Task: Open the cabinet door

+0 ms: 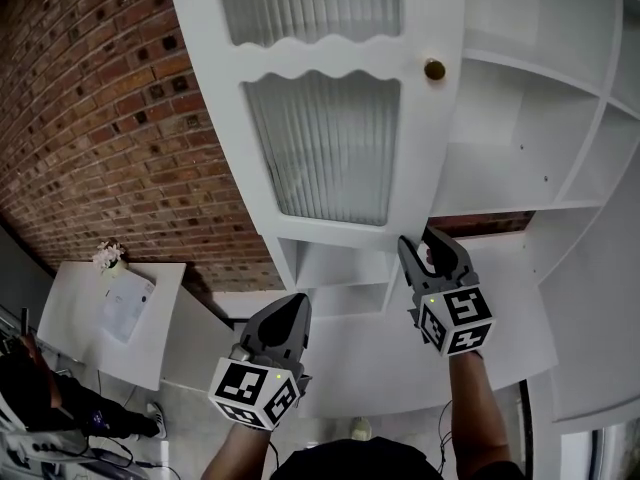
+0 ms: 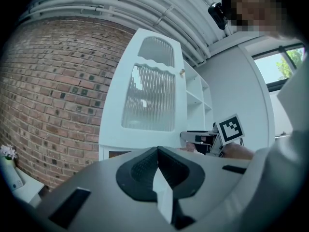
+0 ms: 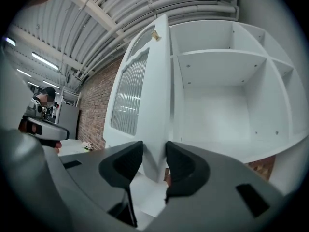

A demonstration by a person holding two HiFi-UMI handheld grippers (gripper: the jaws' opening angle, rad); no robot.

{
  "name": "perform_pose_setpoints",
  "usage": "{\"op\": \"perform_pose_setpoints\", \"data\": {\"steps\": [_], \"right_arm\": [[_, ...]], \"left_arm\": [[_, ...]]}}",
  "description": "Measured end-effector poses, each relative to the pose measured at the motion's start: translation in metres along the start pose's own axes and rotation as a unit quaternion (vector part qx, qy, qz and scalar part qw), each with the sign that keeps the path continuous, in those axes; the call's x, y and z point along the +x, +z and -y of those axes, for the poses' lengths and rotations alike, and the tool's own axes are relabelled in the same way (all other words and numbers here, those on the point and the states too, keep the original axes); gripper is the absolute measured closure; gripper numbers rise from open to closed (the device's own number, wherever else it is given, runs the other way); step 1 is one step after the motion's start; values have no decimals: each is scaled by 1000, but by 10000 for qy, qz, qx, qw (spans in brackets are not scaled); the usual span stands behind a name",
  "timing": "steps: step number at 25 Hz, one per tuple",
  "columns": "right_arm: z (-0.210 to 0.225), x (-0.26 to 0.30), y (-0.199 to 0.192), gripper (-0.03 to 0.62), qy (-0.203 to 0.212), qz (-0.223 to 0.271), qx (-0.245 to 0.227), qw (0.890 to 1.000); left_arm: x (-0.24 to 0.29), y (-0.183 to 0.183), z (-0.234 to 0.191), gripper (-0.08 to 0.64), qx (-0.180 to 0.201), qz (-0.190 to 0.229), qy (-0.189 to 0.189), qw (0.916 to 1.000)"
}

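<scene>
Right gripper view is showing my right gripper [image 3: 153, 164] clamping the door [image 3: 157, 91] by its free edge, giving me a hold for swinging it wide of the cabinet [image 3: 217, 105] just right of my jaws. My left gripper [image 2: 157, 163] is idling clenched and empty, the door well ahead of it.

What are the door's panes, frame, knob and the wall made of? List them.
Panes: ribbed translucent glass or acrylic, with vertical flutes and a cloudy look. Frame: probably white-painted wood or board, smooth satin. Knob: likely brass-toned metal, glinting. Wall: red brick, matte, visible mortar joints.
</scene>
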State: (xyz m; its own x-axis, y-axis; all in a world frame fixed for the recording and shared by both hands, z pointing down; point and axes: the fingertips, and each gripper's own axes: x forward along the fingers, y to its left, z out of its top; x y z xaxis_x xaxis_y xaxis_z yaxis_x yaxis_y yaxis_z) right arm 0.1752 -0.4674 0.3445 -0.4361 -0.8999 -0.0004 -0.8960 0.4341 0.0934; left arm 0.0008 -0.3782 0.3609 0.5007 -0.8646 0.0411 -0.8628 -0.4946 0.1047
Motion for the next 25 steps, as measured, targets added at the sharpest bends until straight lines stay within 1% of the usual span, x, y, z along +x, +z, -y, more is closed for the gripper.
{"op": "perform_pose_setpoints", "data": {"steps": [6, 11, 15, 25], "right_arm": [[-13, -20, 1, 471, -133, -44, -45, 9999], [-26, -37, 3, 477, -337, 20, 8, 9994], [-39, -52, 4, 483, -498, 68, 61, 9987], [-77, -82, 7, 495, -718, 28, -38, 9974]], "left_arm": [[-22, 0, -1, 554, 6, -11, -40, 10000], [-44, -1, -3, 554, 23, 3, -48, 10000], [-64, -2, -8, 554, 24, 19, -67, 10000], [-103, -5, -17, 554, -20, 34, -208, 9998]]}}
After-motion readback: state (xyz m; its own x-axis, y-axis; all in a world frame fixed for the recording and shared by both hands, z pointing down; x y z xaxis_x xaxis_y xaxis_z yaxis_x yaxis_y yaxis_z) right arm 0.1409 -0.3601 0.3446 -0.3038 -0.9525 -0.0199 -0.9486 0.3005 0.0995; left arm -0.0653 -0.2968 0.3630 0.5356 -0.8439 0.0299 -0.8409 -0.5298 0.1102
